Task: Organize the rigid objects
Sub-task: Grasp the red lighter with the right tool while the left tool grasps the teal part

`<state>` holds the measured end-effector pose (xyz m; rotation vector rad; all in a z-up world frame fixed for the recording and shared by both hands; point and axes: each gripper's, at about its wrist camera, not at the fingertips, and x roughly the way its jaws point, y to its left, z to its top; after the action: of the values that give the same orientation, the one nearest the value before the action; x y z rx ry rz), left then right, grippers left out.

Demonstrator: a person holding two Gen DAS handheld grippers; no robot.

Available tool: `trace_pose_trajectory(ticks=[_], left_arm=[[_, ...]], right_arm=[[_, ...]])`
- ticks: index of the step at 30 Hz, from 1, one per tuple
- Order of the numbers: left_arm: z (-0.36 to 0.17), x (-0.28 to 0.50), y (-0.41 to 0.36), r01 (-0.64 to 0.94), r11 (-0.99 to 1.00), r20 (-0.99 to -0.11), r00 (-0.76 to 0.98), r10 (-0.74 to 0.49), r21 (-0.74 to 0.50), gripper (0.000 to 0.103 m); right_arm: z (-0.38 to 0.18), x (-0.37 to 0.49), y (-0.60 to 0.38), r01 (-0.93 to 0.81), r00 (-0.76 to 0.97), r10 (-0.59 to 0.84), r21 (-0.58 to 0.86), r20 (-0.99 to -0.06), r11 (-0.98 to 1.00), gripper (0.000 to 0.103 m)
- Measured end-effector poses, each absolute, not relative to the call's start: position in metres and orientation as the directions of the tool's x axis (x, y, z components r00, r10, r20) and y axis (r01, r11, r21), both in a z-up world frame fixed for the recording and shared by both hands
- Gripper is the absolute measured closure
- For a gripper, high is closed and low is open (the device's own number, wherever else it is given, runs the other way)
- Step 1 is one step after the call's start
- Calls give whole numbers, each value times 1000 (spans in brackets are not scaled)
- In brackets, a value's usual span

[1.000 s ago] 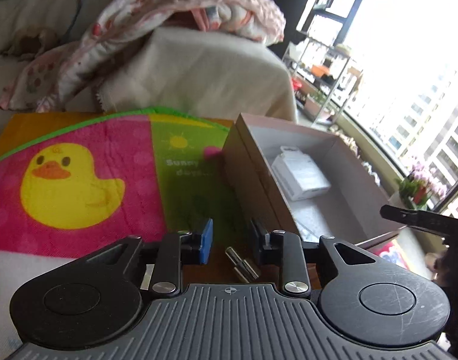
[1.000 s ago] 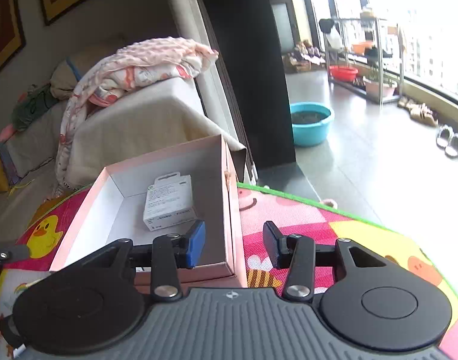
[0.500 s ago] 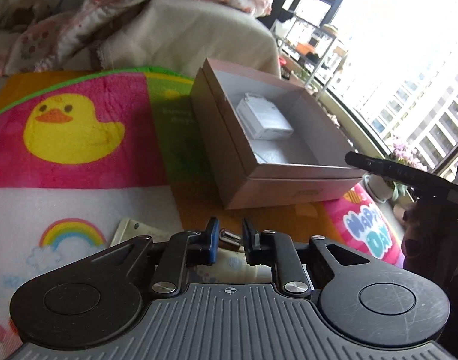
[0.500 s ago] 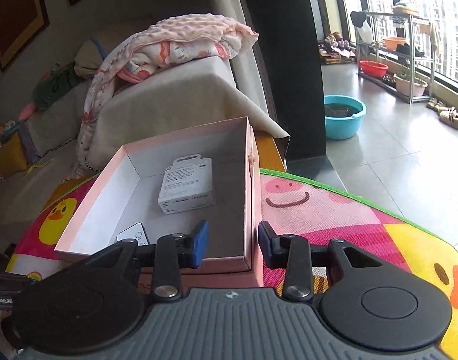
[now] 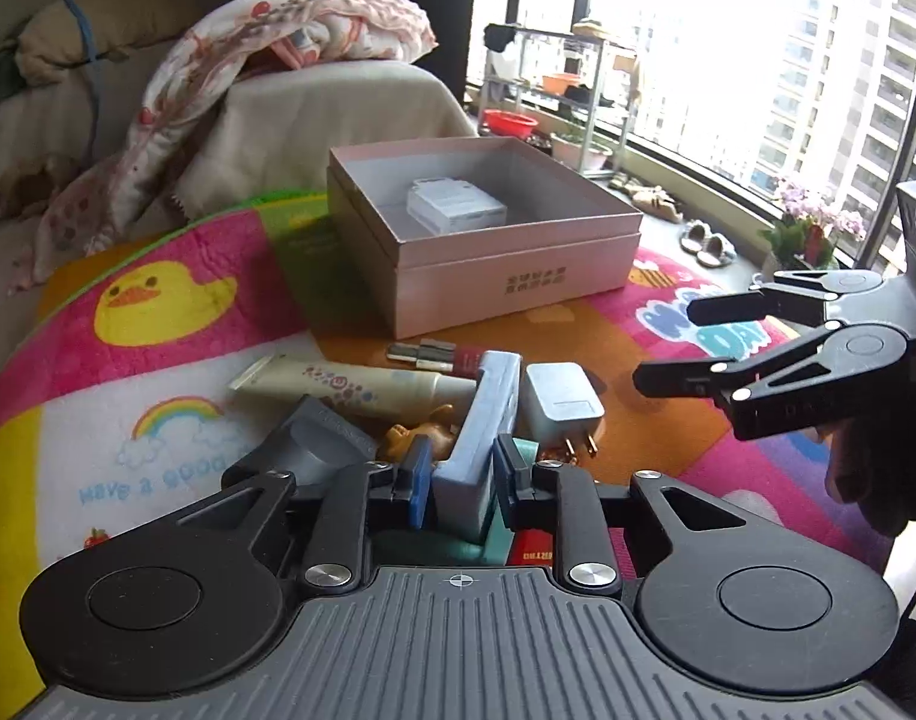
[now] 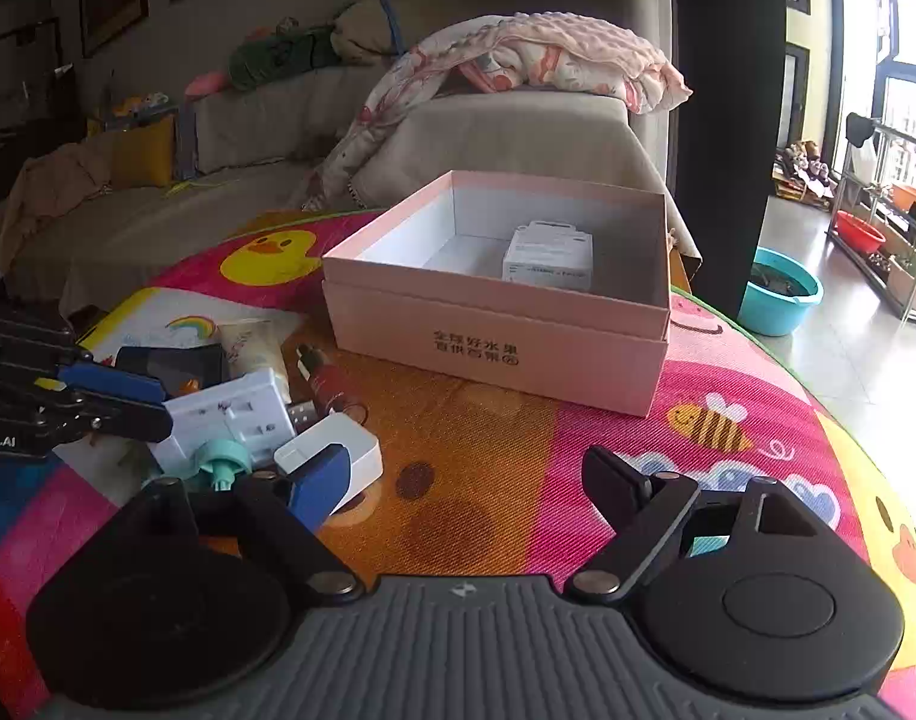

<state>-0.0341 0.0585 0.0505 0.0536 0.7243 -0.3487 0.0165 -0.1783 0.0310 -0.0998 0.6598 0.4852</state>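
An open pink box (image 5: 506, 276) (image 6: 494, 348) stands on the play mat with a small white carton (image 5: 455, 207) (image 6: 548, 255) inside. In front of it lies a pile: a pale blue-white socket block (image 5: 479, 414) (image 6: 230, 414), a white charger plug (image 5: 560, 408) (image 6: 332, 456), a cream tube (image 5: 350, 384) and a red lipstick (image 5: 440, 354). My left gripper (image 5: 463, 477) (image 6: 167, 403) is opening, the socket block standing between its pads. My right gripper (image 6: 467, 480) (image 5: 665, 343) is opening wide over bare mat right of the pile, with nothing between its fingers.
A grey wedge-shaped object (image 5: 320, 438), a brown figurine (image 5: 416, 435) and a teal piece (image 6: 221, 459) also lie in the pile. A sofa (image 6: 518, 126) with a blanket stands behind the box. The mat's edge drops to the floor at right, near a blue basin (image 6: 779, 294).
Both grippers have drawn back from the box toward the pile. The left jaws, nearly shut half a second ago, now have the socket block between them. The right jaws have spread wide.
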Motion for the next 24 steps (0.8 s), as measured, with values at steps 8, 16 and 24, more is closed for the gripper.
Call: trace_pose_trajectory(ticks=[8, 16, 24], left_arm=[[50, -57, 87, 270, 957, -644, 715, -271, -104, 77], [43, -63, 122, 160, 963, -621, 738, -263, -219, 78], [36, -70, 87, 308, 931, -611, 704, -363, -198, 78]], right_arm=[[15, 4, -158, -579, 544, 508, 139, -667, 803, 18], [9, -28, -105, -705, 481, 555, 77, -678, 705, 12], [10, -23, -100, -712, 515, 536, 15, -669, 702, 21]])
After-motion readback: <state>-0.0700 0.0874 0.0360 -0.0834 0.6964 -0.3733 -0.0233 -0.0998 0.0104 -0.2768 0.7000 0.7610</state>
